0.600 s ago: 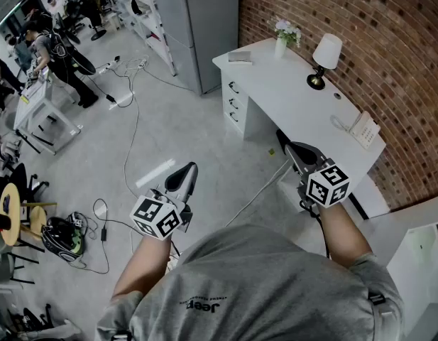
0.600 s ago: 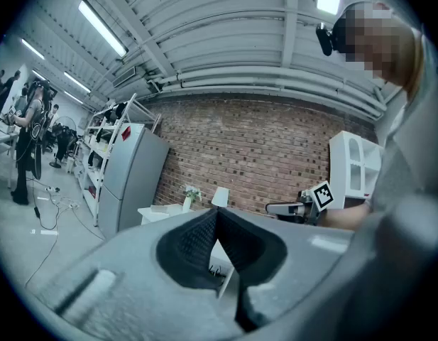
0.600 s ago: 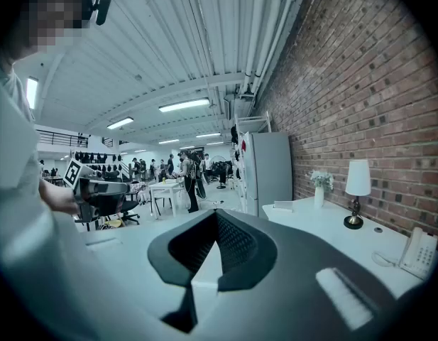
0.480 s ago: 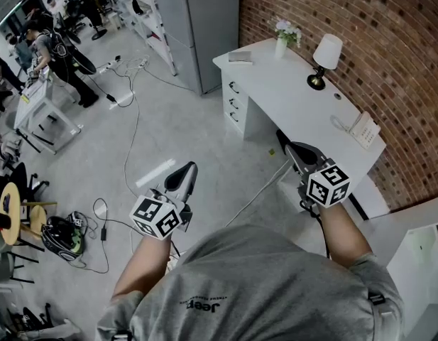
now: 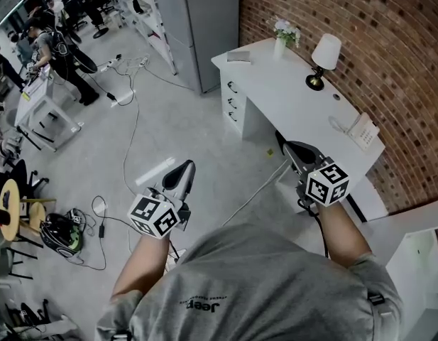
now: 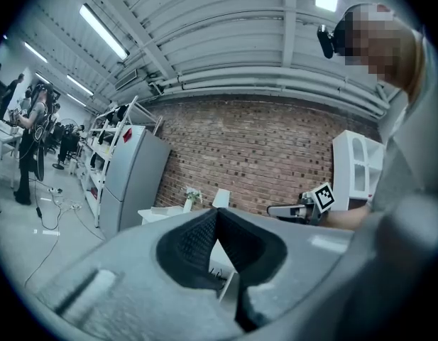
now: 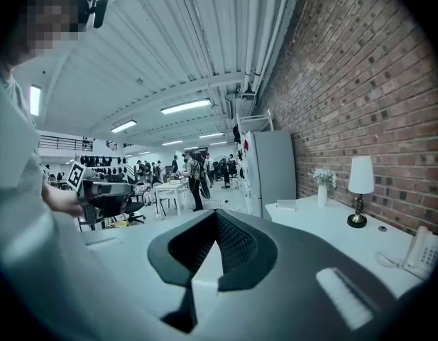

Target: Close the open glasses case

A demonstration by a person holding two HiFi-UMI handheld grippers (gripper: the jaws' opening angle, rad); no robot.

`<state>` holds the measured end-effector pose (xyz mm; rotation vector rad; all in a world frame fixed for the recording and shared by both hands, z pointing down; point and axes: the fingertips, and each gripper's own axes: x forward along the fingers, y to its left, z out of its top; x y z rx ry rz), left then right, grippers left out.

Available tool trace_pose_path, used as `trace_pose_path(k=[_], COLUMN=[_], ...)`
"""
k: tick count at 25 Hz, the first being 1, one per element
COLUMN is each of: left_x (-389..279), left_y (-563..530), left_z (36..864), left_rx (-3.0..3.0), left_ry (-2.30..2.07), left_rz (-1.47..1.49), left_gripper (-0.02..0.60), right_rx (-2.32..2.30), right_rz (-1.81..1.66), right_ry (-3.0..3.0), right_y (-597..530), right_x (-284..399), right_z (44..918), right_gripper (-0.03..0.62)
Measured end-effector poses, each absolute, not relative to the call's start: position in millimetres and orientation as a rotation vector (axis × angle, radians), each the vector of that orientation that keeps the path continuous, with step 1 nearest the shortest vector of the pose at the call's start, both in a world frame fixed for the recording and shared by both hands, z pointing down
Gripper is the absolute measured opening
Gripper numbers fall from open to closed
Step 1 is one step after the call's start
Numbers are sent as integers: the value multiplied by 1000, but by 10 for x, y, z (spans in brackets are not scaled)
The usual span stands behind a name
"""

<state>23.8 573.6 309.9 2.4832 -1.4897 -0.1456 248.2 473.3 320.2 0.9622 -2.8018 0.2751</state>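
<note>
A white desk (image 5: 289, 101) stands against the brick wall ahead of me. At its far end lies a small flat grey item (image 5: 239, 56), too small to tell whether it is the glasses case; the right gripper view shows it as a flat item (image 7: 286, 204) near the vase. My left gripper (image 5: 182, 172) hangs over the bare floor, jaws together and empty. My right gripper (image 5: 292, 150) hovers by the desk's near corner, also shut and empty. In the gripper views the left gripper (image 6: 217, 213) and the right gripper (image 7: 217, 214) each show ribbed pads meeting with nothing between them.
On the desk stand a flower vase (image 5: 285, 37), a lamp (image 5: 324, 60) and a telephone (image 5: 363, 129). A grey cabinet (image 5: 197, 20) stands beyond the desk. Cables (image 5: 133, 123) cross the floor, a helmet (image 5: 59, 233) lies at left, and people (image 5: 52, 48) stand far left. White shelving (image 5: 417, 251) is at right.
</note>
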Motion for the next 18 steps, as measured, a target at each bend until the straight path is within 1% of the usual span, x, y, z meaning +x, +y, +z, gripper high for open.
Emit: trace_pose_path(k=[13, 18], left_x=[981, 1014], left_y=[5657, 5558], left_z=[3107, 3116], left_rx=[2469, 2461], left_ry=[-1519, -1527], left_rz=[-155, -149], left_gripper=[-3, -3], right_rx=[903, 889], right_rz=[246, 259], right_ry=[-2831, -2834], right_y=[4647, 4544], right_x=[3101, 3160], right_z=[3216, 3270], right_gripper=[9, 9])
